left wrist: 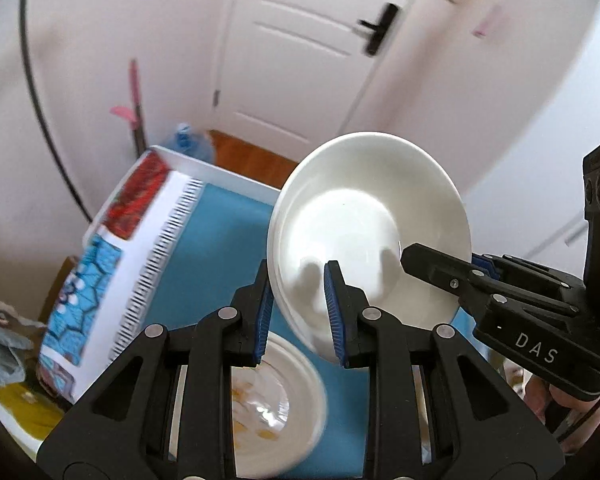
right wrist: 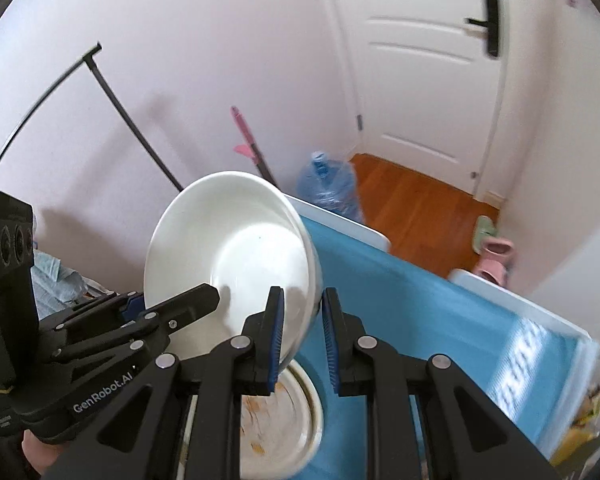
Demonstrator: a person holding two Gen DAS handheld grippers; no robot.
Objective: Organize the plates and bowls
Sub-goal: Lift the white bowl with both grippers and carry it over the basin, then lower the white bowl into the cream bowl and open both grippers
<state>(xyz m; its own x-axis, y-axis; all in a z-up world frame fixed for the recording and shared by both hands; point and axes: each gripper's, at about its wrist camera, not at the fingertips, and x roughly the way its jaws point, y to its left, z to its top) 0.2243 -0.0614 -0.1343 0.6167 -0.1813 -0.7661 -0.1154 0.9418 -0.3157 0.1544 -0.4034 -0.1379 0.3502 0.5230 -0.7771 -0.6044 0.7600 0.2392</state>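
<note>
Both the right gripper (right wrist: 302, 332) and left gripper (right wrist: 204, 300) clamp a tilted white bowl (right wrist: 228, 248) above a soiled plate (right wrist: 284, 420).

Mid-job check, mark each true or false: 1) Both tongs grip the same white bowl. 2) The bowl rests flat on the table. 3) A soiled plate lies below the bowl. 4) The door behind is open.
1) True: the left tongs and right tongs pinch the white bowl at opposite rims.
2) False: it is lifted and tilted.
3) True: the soiled plate sits on the blue mat.
4) False: the door is shut.
</note>
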